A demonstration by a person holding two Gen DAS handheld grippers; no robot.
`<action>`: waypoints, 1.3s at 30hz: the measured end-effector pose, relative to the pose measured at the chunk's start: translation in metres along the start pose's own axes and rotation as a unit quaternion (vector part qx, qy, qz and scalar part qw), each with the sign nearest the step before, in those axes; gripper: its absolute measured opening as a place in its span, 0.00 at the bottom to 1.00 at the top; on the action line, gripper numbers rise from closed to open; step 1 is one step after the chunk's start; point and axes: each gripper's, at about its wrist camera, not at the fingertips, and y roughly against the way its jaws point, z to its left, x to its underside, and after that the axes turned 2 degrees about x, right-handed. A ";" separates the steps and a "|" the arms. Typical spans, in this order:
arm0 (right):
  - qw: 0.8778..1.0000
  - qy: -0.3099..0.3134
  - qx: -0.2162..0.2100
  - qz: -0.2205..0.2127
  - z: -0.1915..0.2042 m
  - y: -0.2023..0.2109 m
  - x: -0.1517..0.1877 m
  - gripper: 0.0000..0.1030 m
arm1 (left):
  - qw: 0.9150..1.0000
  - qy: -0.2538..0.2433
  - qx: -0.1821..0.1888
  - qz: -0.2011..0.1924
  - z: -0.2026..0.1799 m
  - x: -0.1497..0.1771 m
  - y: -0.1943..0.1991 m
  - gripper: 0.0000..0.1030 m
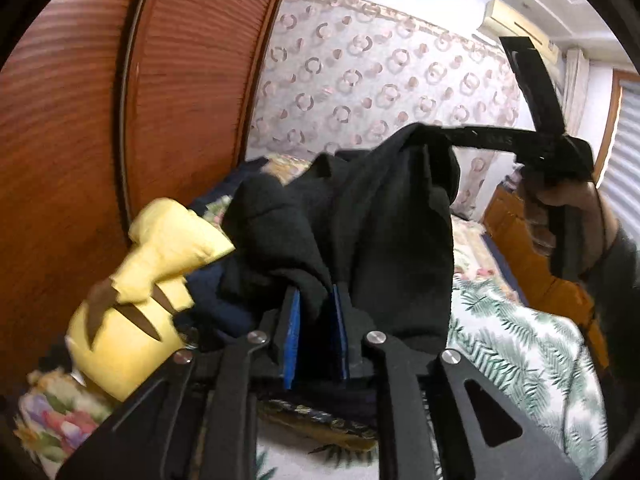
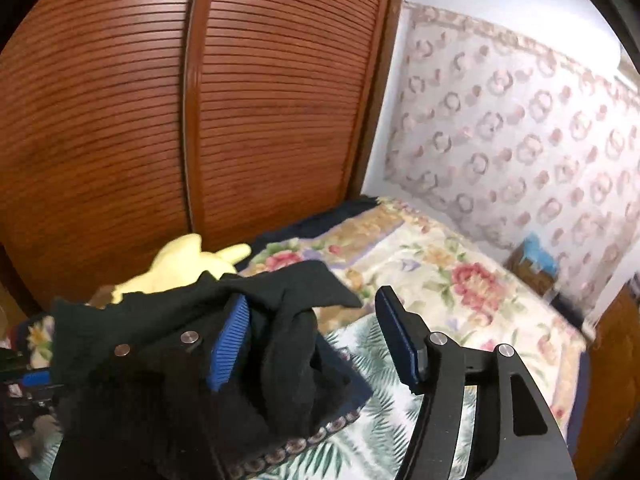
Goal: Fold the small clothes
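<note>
The left gripper (image 1: 316, 336) pinches the small black knit garment (image 1: 360, 220) above the floral bedspread (image 2: 420, 264); the right gripper (image 2: 316, 344) gapes, cloth draped over one finger, likely snagging.

Bed (image 2: 460, 280) — floral cover, yellow plush toy (image 1: 132, 292), dark clothes (image 1: 224, 296).

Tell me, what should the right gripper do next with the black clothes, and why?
Probably slide the right gripper back, clear of the black garment. Its fingers stand wide open, yet cloth hangs draped over one, while the left gripper pinches the garment.
</note>
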 end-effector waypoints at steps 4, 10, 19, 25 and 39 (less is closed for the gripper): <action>0.999 -0.017 -0.040 0.033 -0.003 0.012 0.012 0.64 | 1.000 -0.018 -0.011 -0.013 -0.005 -0.003 0.018 0.17; 0.997 -0.032 -0.043 0.050 0.008 0.039 0.040 0.64 | 0.998 -0.053 -0.015 -0.016 -0.019 -0.003 0.042 0.18; 0.995 -0.102 0.001 -0.004 0.016 0.137 0.104 0.65 | 0.994 -0.106 0.009 -0.009 -0.060 0.008 0.065 0.19; 0.988 -0.145 0.037 -0.037 0.022 0.206 0.149 0.84 | 0.992 -0.120 0.042 -0.010 -0.089 0.014 0.073 0.19; 0.962 -0.208 0.163 -0.070 0.029 0.317 0.219 0.87 | 0.985 -0.158 0.074 -0.007 -0.150 0.024 0.090 0.23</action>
